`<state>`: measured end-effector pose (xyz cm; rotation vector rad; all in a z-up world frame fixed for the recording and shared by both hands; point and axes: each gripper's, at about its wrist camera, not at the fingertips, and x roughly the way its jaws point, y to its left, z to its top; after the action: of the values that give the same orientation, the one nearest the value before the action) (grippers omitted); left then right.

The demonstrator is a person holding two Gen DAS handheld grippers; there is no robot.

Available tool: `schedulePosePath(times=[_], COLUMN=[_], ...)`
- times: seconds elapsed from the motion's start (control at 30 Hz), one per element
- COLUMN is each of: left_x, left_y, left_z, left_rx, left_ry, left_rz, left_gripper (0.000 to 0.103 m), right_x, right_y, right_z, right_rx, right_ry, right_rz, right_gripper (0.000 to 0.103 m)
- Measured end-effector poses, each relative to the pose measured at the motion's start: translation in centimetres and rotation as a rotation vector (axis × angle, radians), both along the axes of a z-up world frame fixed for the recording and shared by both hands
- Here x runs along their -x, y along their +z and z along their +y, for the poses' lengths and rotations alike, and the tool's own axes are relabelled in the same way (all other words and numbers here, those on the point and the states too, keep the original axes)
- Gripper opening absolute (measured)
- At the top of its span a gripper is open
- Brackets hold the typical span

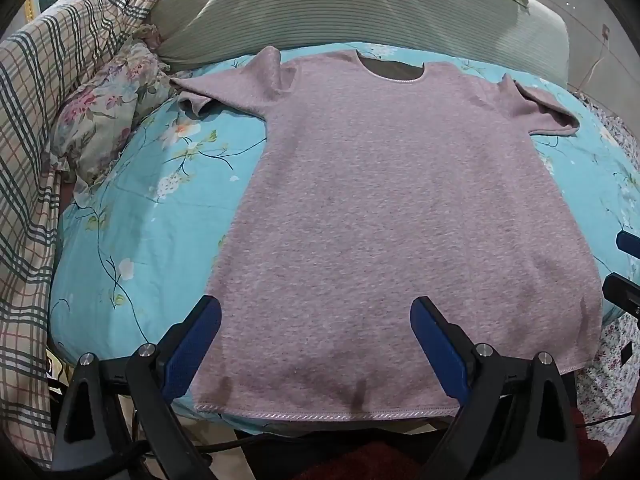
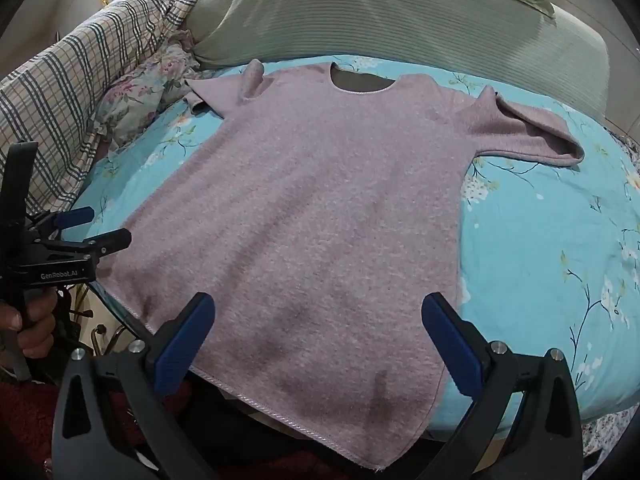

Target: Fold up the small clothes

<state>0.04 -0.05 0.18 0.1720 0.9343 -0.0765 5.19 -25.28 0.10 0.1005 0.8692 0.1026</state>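
Bed cover: a turquoise cotton sheet printed with white blossom sprigs [image 1: 132, 216], spread over a rounded surface and bearing everything below.
Bolster: a long grey-green ribbed pillow [image 1: 360, 4] lying across the far side, beyond the garment's neckline.
Side bedding: a beige plaid blanket with dark stripes [image 1: 44, 92] heaped along the left edge, with a frilled floral cushion [image 1: 100, 116] just beside it.
Garment: a mauve fleecy short-sleeved top [image 1: 380, 200], laid flat and unfolded on the sheet, neck opening away from the cameras, stitched hem at the near edge (both sleeves lie rumpled, the left one partly turned under).
Left gripper [image 1: 316, 316]: black frame, blue pads, jaws spread wide above the hem's left half; nothing between them is pinched.
Right gripper [image 2: 320, 312]: same build, jaws likewise spread wide over the hem's right half, holding nothing.
Hand [image 2: 28, 320]: grasps the left gripper's handle, seen at the right wrist view's left edge.
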Motion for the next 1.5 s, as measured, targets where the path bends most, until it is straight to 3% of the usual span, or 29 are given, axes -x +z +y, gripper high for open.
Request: schedulePosePath(times=[1.5], left_x=[-1.2], left_y=[-0.6], left_z=[-0.7], left_rx=[0.029], left_ry=[-0.022], left_rz=[0.058], left_gripper=[0.096], right_x=[-0.5], right_y=[0.7], right_z=[0.7], right_rx=[-0.004], right_ry=[-0.014], right_rz=[-0.001], right_gripper=[0.103])
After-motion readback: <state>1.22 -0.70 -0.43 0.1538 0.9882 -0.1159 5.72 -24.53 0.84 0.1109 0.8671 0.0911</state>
